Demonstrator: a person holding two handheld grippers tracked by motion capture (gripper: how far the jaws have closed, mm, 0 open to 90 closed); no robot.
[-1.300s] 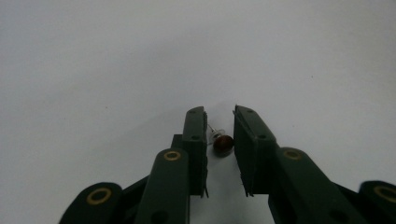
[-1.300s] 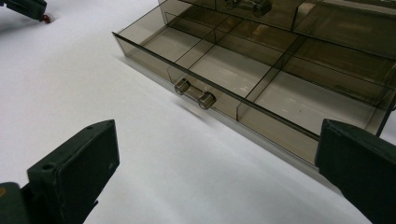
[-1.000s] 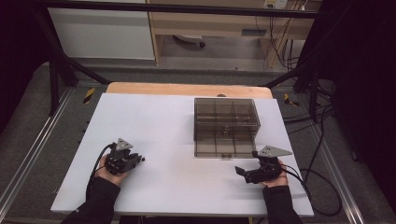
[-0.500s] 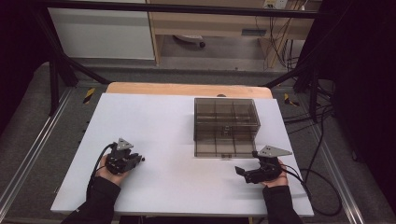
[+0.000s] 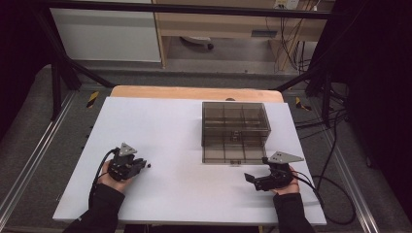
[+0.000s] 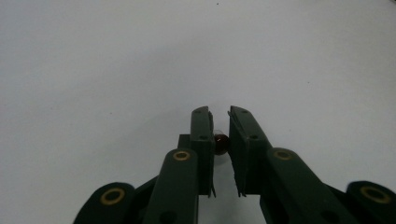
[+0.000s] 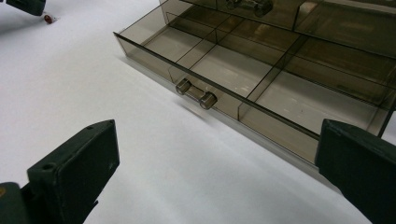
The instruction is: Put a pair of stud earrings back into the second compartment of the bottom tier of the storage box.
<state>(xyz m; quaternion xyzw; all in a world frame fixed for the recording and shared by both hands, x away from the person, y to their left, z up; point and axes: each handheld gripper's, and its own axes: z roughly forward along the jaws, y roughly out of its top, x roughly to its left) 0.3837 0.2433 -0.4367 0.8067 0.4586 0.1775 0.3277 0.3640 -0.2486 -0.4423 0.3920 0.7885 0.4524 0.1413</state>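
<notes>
At the near left of the white counter (image 5: 184, 145), the left tongs (image 6: 220, 122) pinch a small dark red bead (image 6: 221, 143) (low over the surface). Near right, the right tongs (image 5: 248, 177) are spread. Beyond them, a smoky plastic box (image 5: 235, 131) has its bottom drawer (image 7: 243, 79) pulled out.

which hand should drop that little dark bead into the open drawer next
Left. The left gripper is already shut on the small dark bead. The right gripper sits open with nothing between its jaws beside the open drawer, so it would first have to take the bead.
</notes>
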